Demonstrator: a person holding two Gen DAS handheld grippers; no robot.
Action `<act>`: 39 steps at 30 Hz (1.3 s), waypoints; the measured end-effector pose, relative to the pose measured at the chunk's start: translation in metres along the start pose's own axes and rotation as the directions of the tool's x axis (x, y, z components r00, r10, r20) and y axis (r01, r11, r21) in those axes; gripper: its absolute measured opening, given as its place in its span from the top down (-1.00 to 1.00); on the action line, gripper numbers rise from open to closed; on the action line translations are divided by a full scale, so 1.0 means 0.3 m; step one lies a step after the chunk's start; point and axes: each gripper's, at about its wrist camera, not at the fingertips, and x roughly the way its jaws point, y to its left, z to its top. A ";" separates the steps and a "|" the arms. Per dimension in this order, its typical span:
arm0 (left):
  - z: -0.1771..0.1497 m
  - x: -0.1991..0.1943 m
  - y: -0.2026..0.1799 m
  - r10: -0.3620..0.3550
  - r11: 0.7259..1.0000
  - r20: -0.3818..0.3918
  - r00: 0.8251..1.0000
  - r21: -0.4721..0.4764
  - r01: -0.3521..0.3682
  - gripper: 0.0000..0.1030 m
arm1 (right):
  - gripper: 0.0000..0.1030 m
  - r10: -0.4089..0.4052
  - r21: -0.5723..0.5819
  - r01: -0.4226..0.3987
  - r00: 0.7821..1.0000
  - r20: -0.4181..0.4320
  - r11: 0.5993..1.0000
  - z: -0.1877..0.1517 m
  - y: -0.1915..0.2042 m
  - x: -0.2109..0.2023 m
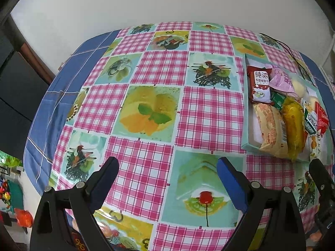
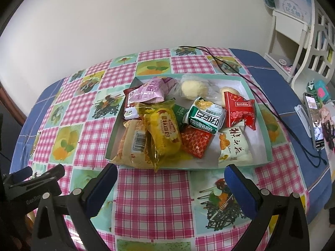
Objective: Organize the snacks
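The left gripper (image 1: 167, 168) has its two blue-padded fingers (image 1: 229, 179) spread wide at the bottom of the left wrist view, released, with only patterned tablecloth (image 1: 146, 108) showing between them. The right gripper (image 2: 170, 174) stands the same way at the bottom of the right wrist view – fingers (image 2: 236, 183) parted, gripping nothing, their tips just short of the near edge of the tray (image 2: 262, 125).

That shallow, pale green tray lies in the middle of the right wrist view and at the right edge of the left wrist view, resting on the cloth. The snacks are piled inside it. At its lower left corner a tan packet (image 2: 134, 146) with a barcode hangs over the rim, and a yellow packet (image 2: 165, 133) lies against it. A small red patterned packet (image 2: 195, 141) sits in the lower middle, with a green and white packet (image 2: 206, 115) overlapping its upper edge. A red packet (image 2: 240, 108) lies to the right of that one, and a white packet (image 2: 234, 146) with orange print fills the lower right. Toward the back are a pink packet (image 2: 148, 93) and a pale round bun in clear wrap (image 2: 193, 89).

A black cable (image 2: 261, 98) runs from the upper middle across the cloth, past the tray's right side, to the right. A phone (image 2: 315, 119) stands at the right edge of the frame – apart from the tray – and a white shelf unit (image 2: 293, 33) fills the upper right corner.
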 end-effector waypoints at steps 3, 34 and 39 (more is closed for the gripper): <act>0.000 0.003 0.005 0.004 1.000 -0.005 1.000 -0.003 -0.004 -0.84 | -1.00 -0.001 -0.014 0.001 1.000 -0.006 1.000 -0.002 0.010 0.005; 0.000 0.020 0.035 0.015 1.000 -0.025 1.000 -0.027 -0.016 -0.84 | -1.00 -0.005 -0.033 0.005 1.000 -0.012 0.999 -0.006 0.032 0.013; 0.001 0.020 0.037 0.015 1.000 -0.026 1.000 -0.026 -0.015 -0.84 | -1.00 -0.006 -0.033 0.005 1.000 -0.012 0.999 -0.006 0.032 0.013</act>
